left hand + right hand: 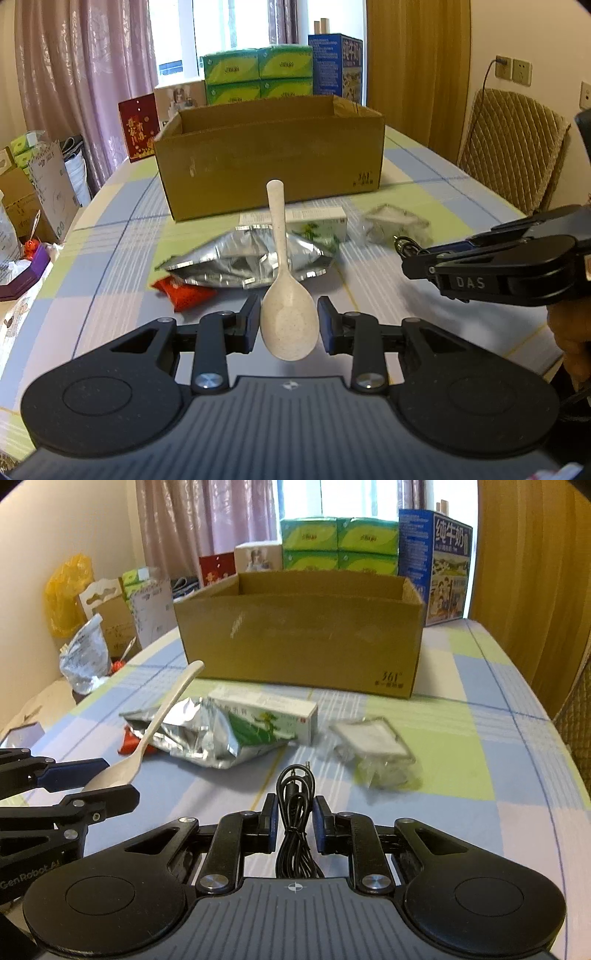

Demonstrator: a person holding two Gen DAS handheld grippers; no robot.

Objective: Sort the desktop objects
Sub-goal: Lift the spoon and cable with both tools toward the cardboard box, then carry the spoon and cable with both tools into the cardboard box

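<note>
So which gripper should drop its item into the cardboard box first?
Probably left: the left gripper holds the spoon pointing at the cardboard box. The right gripper holds a dangling black cable.

You get daylight from the window [207,33] far ahead of your fingers, blown out white. The silver foil bag [243,258] glints. Fisheye bending curves the bench [517,738] edges, and corners go dark.

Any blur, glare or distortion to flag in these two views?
Left wrist: strong window backlight, fisheye bending at the edges, clear crinkled plastic packet smeared. Right wrist: the same packet blurred, glare on the crumpled silver foil bag, coiled black cable sharp.
</note>
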